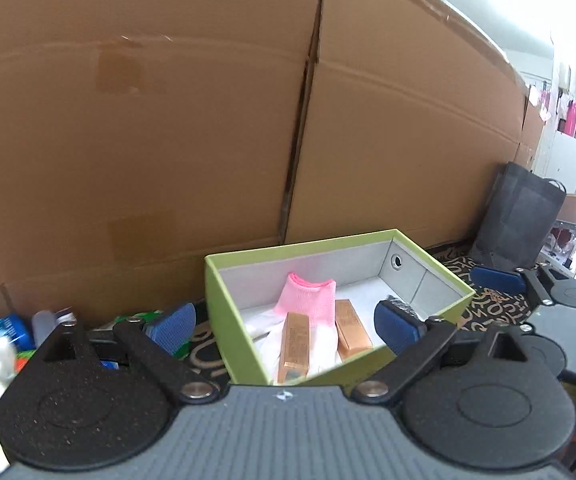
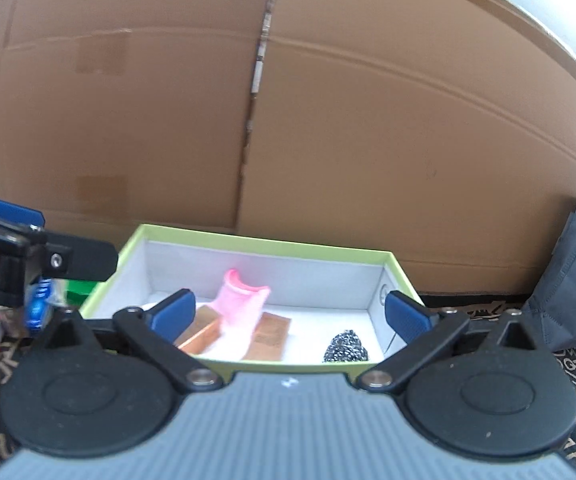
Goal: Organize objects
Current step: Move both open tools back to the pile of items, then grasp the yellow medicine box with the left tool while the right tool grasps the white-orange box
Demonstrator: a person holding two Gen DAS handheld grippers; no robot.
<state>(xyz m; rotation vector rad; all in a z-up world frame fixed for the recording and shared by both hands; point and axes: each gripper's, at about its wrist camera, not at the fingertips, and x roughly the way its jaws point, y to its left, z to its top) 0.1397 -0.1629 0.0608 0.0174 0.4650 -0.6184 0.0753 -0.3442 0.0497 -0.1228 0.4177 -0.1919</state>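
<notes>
Both tongs, left (image 1: 284, 326) and right (image 2: 288, 312), gape wide and empty near the green box (image 2: 272, 247) holding a floppy pink sock (image 2: 242, 304), probably light, so pinch its cuff.

L gripper (image 1: 286, 326): my fingers spread wide, blue pads (image 1: 172, 326) facing in, nothing btwn them. R gripper (image 2: 288, 316): fingers also wide apart, pads (image 2: 408, 318) bare, empty. Both held level, side by side, pointing fwd, R just to the right of L.
</notes>
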